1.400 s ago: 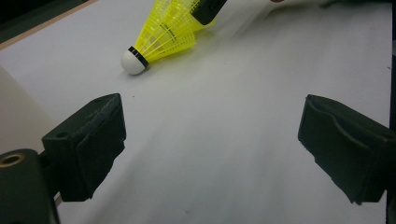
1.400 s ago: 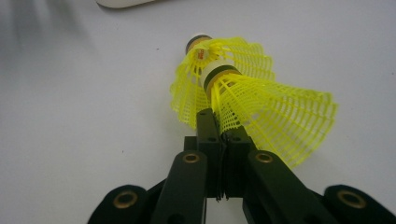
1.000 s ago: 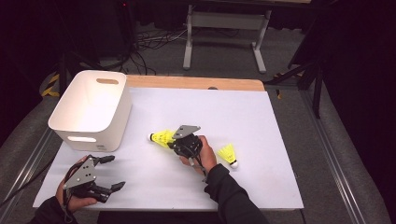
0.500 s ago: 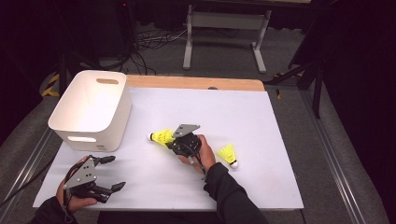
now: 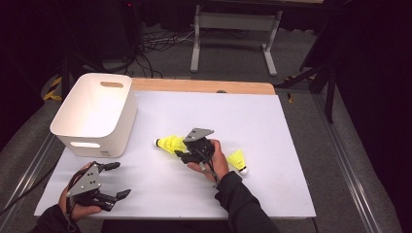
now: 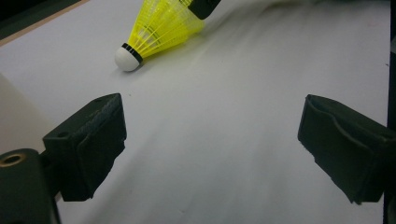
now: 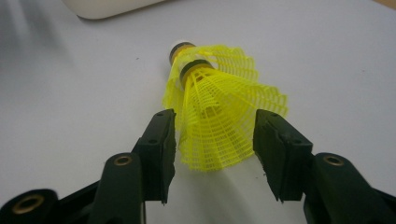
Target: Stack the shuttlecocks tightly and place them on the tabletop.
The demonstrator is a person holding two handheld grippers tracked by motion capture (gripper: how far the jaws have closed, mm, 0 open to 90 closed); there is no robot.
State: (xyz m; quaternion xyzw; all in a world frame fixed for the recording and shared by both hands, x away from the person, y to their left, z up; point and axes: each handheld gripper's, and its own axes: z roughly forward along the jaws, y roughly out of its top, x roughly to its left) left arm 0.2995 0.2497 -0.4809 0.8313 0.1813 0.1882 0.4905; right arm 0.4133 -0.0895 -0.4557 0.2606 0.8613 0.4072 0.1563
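Observation:
A yellow mesh shuttlecock [image 5: 169, 143] lies on its side on the white table top, cork toward the bin. In the right gripper view it is two shuttlecocks [image 7: 219, 112] nested one in the other. My right gripper [image 5: 182, 148] [image 7: 212, 149] has just been opening. Its jaws now stand apart on either side of the skirt, with a gap at the right pad. A second yellow shuttlecock [image 5: 237, 160] lies just right of that hand. My left gripper [image 5: 119, 179] [image 6: 210, 140] rests near the front left edge, wide open and holding nothing, with the nested shuttlecock [image 6: 159, 30] ahead of it.
A white plastic bin [image 5: 94, 114] with handle slots stands at the table's left, close to the shuttlecock's cork end. The white sheet [image 5: 272, 126] stretches bare to the right and back. A strip of wooden edge runs along the far side.
In the high view both hands and both shuttlecocks stay where they were. No shift is plain at that size.

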